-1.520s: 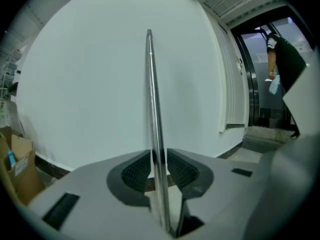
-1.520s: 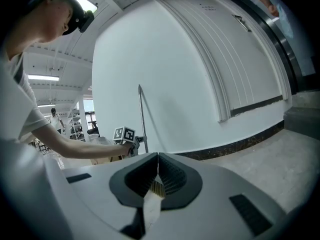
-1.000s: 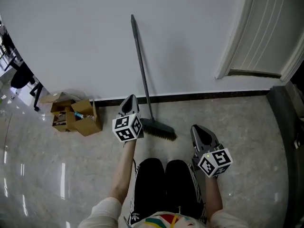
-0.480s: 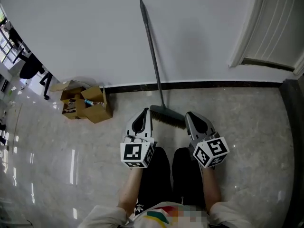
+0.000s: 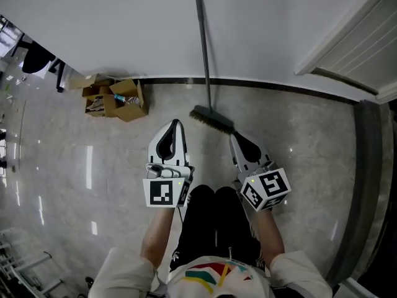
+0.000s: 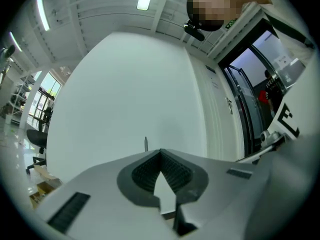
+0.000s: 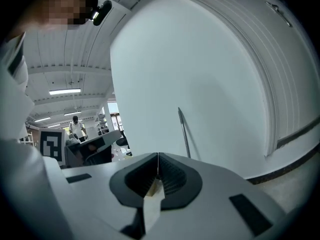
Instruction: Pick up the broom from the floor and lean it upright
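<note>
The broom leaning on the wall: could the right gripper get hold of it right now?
Probably yes: nothing stands between the right gripper and the broom, but its shut jaws would have to open first.

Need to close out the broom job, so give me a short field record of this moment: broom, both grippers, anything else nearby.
broom: upright, brush on the floor, handle leaning on the wall
left gripper: shut, empty, apart from the broom
right gripper: shut, empty, apart from the broom
boxes: open cardboard, by the wall, left of the broom
task: looks done
</note>
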Demonstrator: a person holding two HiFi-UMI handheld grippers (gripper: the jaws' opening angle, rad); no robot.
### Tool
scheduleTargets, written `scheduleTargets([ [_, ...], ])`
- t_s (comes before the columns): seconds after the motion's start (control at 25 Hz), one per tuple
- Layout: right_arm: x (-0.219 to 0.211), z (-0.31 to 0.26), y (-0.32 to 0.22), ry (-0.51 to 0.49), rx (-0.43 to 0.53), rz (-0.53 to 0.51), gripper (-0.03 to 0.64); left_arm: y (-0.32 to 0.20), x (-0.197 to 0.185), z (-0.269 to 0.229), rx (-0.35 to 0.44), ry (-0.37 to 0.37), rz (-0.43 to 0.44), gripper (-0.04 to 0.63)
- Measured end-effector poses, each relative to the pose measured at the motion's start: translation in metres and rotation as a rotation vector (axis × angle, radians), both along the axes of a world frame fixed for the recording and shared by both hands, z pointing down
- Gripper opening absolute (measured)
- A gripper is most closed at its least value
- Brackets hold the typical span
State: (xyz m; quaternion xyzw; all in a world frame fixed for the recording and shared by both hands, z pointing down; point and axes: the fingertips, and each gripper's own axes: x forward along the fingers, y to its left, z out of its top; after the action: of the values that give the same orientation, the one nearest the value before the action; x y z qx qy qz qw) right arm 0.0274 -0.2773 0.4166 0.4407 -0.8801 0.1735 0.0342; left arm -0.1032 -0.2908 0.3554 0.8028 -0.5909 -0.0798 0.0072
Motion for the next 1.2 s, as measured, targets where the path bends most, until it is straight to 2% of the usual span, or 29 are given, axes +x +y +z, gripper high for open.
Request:
scheduleTargets([
  [0.24, 0.012, -0.231, 0.051, 0.014, -0.074, 0.001, 0.012, 0.043, -0.004, -0.231, -0.028, -0.010, -0.036, 0.043],
  [0.32, 0.020, -0.303, 0.068, 0.047, -0.058, 0.004, 0.012, 0.061, -0.003, -0.291, -0.027, -0.070, -0.060, 0.044],
  [0.44, 0.030, -0.378, 0.086, 0.067, -0.010, 0.013, 0.012, 0.083, -0.005, -0.343, -0.030, -0.163, -0.088, 0.044],
  [0.56, 0.040, -0.416, 0.103, 0.054, 0.059, 0.019, 0.012, 0.097, 0.000, -0.355, -0.040, -0.143, -0.078, 0.044],
  [0.68, 0.045, -0.422, 0.121, 0.081, 0.108, 0.026, 0.012, 0.114, 0.006, -0.349, -0.065, -0.110, -0.069, 0.044],
  [0.92, 0.046, -0.421, 0.151, 0.065, 0.131, 0.008, 0.012, 0.145, 0.009, -0.353, -0.085, -0.090, -0.085, 0.043],
  [1.2, 0.056, -0.419, 0.155, 0.038, 0.131, 0.019, 0.012, 0.155, 0.015, -0.357, -0.078, -0.098, -0.088, 0.044],
])
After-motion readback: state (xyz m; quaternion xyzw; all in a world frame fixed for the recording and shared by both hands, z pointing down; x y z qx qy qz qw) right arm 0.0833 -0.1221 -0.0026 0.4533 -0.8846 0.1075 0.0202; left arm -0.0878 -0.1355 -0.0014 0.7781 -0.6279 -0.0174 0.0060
